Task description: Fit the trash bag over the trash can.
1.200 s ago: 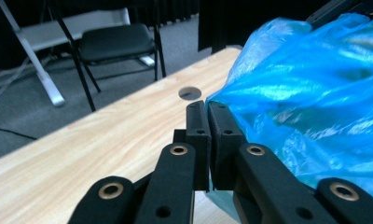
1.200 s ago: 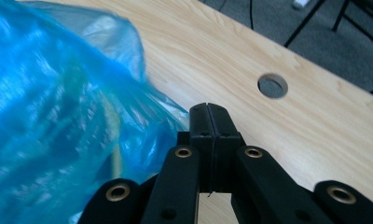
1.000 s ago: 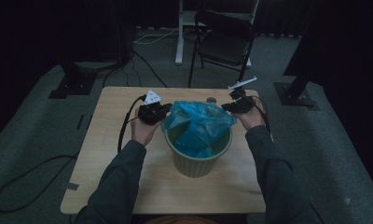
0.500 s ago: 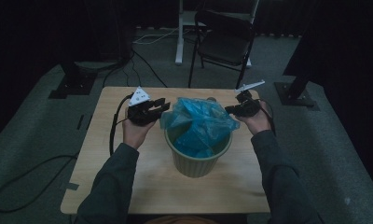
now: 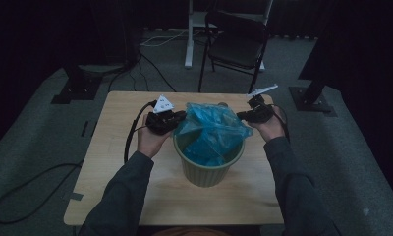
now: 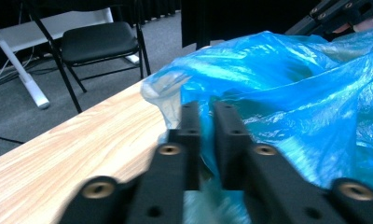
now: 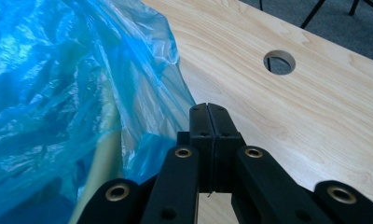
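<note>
Jaws of the left gripper (image 6: 204, 112) have just been closing. They now stand almost together with a thin fold of blue film in the slit between them, so they appear clamped on the near edge of the blue bin bag (image 5: 211, 125). Jaws of the right gripper (image 7: 208, 109) are pressed flat together. The bag's edge runs just beside them, but I cannot tell whether any film is caught between the pads.

Compared with half a second ago, the left gripper has come back in from a little way off the bag and sits at the bag's left side again. The right one stays at the bag's right side. My reading is a fresh bite on the rim - a re-grip, so the mouth of the bag can be spread and drawn down over the bin's edge. That step is not yet done, since the film rises loose and crumpled above the rim.

By size:
- one folding chair (image 5: 238, 46) on the floor beyond
- one wooden bench (image 5: 116, 147)
- one pale green bin (image 5: 207, 169), standing mid-bench between the forearms
- one blue bag, sitting in the bin and billowing out of it
- two grippers
- one round hole (image 7: 279, 61) in the bench top
</note>
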A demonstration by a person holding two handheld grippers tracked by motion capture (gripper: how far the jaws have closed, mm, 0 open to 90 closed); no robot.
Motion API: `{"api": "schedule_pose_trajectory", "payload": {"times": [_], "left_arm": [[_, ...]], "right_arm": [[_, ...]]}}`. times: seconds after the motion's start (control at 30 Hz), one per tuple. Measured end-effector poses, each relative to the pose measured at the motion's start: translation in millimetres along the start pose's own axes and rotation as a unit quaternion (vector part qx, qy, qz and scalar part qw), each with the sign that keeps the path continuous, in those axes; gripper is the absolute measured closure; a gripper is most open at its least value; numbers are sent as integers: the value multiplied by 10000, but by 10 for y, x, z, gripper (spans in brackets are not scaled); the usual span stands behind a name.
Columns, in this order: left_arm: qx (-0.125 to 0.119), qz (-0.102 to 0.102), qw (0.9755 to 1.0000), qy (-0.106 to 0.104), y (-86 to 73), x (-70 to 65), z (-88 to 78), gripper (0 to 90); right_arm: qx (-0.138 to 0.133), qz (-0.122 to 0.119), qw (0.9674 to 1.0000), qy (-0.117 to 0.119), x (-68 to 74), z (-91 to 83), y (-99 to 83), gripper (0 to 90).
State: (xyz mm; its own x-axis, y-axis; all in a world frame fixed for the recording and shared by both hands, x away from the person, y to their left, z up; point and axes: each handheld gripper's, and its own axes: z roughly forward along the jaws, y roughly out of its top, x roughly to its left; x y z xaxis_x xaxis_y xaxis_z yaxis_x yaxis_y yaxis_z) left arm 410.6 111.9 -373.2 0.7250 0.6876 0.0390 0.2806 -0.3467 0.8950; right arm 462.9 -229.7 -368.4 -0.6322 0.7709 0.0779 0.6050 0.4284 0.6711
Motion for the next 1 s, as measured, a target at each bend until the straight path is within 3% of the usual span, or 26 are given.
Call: {"api": "schedule_pose_trajectory", "payload": {"times": [0.23,0.47,0.7,0.83,1.0], "left_arm": [[43,-23,9999,120,-76,108,-95,900],[150,-181,9995,229,-257,208,-210,900],[119,-142,9995,251,-332,152,-374,900],[155,-163,9996,172,-394,116,-421,900],[177,-182,9997,-38,-517,-5,-439,900]], "right_arm": [[138,100,9999,-12,-61,13,-108,900],[208,93,9997,61,-61,-84,-341,900],[82,117,9997,199,-21,-278,-597,900],[65,80,9995,307,26,-323,-692,899],[54,-14,9982,603,151,-311,-820,899]]}}
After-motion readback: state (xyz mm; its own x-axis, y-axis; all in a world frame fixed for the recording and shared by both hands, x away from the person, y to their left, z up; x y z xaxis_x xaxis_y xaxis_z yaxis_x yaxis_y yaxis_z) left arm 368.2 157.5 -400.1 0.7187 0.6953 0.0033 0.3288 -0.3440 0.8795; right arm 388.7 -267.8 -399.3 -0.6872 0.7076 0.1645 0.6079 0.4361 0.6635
